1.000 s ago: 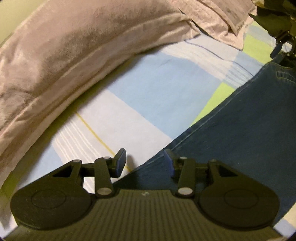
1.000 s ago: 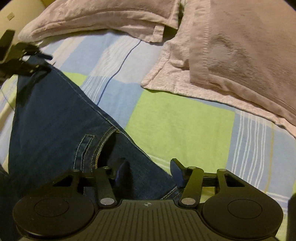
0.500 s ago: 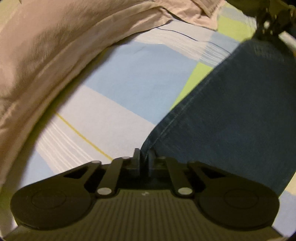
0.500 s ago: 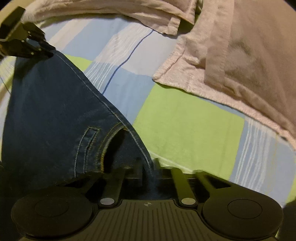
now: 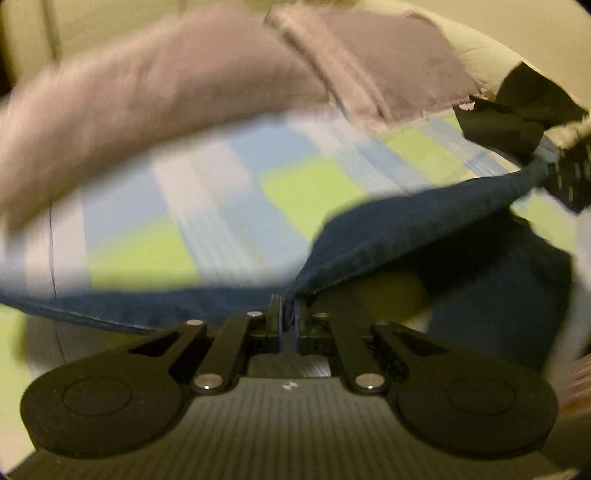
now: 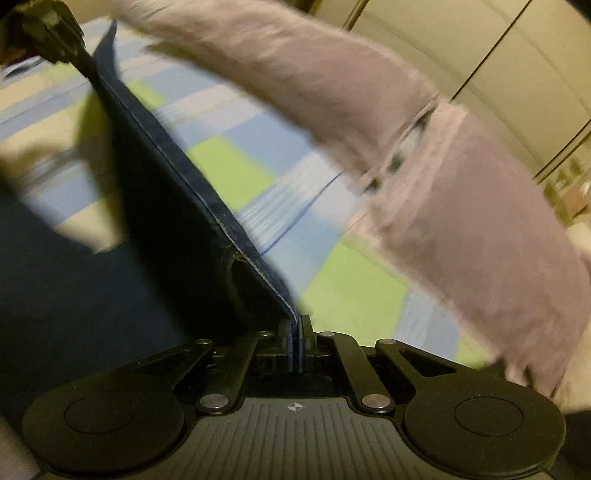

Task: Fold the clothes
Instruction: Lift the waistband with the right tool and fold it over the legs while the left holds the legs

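Dark blue jeans [image 5: 406, 225] hang stretched in the air between both grippers, above a checked bed sheet. My left gripper [image 5: 287, 314] is shut on one corner of the jeans. My right gripper [image 6: 296, 332] is shut on the other end of the same edge, and the jeans [image 6: 159, 192] run from it up to the left gripper [image 6: 48, 33] at the top left. The right gripper also shows at the far right of the left wrist view [image 5: 569, 173]. Both views are motion-blurred.
The bed sheet [image 5: 221, 206] has blue, white and green checks. Two pale pink pillows [image 5: 166, 92] lie along the head of the bed, also seen in the right wrist view [image 6: 461, 192]. A cream wardrobe or wall [image 6: 498, 48] stands behind.
Both grippers closed on the jeans' edge and have lifted it off the bed. The views have tilted up and the jeans now hang taut between the grippers.
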### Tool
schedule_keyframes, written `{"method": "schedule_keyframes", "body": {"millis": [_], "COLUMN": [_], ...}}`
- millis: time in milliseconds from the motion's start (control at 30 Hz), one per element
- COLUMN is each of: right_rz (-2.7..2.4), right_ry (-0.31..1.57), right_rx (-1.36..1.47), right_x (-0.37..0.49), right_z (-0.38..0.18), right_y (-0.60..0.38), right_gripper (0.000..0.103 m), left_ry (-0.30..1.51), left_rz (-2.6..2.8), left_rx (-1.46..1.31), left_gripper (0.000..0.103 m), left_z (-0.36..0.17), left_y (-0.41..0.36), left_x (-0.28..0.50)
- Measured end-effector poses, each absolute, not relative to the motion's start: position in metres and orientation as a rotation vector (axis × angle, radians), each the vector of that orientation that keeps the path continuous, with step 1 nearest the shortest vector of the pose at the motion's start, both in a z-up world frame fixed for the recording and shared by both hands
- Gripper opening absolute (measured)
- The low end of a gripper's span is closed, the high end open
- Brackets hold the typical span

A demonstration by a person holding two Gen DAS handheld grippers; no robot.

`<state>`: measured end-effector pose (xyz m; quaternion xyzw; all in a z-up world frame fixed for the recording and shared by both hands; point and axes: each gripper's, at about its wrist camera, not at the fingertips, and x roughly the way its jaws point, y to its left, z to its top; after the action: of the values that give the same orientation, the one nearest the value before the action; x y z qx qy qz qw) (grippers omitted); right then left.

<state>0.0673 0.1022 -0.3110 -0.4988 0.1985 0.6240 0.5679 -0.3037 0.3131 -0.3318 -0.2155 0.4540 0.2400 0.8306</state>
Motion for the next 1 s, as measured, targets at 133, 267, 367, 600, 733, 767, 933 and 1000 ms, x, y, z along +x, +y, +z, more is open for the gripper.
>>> {"method": "schedule_keyframes", "body": {"millis": [133, 267, 367, 600, 733, 767, 933, 1000], "right_rz": [1.364, 1.150, 1.037, 0.758, 0.686, 0.688, 0.704, 0.709], "right_ry": [0.631, 0.715, 0.789, 1.218, 1.331, 1.333, 1.313, 1.293], "right_rx": [-1.294, -1.288, -1.111, -0.110, 0.278, 0.307, 0.410, 0.448], "right_x": [0.025, 0.007, 0.015, 0.083, 0.103, 0.107, 0.122, 0.130], "right_z": [-0.346, -0.369, -0.361, -0.350, -0.373, -0.377, -0.392, -0.395], "right_y": [0.039, 0.009, 0.001, -0.034, -0.058, -0.062, -0.077, -0.085], "right_gripper": [0.007, 0.061, 0.062, 0.062, 0.062, 0.062, 0.062, 0.062], "left_ry": [1.056, 0.960, 0.879, 0.681, 0.552, 0.524, 0.396, 0.371], "left_rz": [0.520, 0.587, 0.690, 1.054, 1.187, 1.209, 1.290, 1.311], "left_rx": [-0.703, -0.904, -1.020, -1.242, -1.320, -1.339, -1.381, -1.392], "left_gripper": [0.008, 0.020, 0.022, 0.025, 0.027, 0.027, 0.027, 0.027], "left_z": [-0.366, -0.374, -0.377, -0.395, -0.406, -0.409, -0.427, -0.437], "left_y": [0.261, 0.250, 0.252, 0.256, 0.251, 0.250, 0.247, 0.250], "left_x": [-0.341, -0.371, -0.396, -0.445, -0.457, -0.460, -0.472, -0.477]}}
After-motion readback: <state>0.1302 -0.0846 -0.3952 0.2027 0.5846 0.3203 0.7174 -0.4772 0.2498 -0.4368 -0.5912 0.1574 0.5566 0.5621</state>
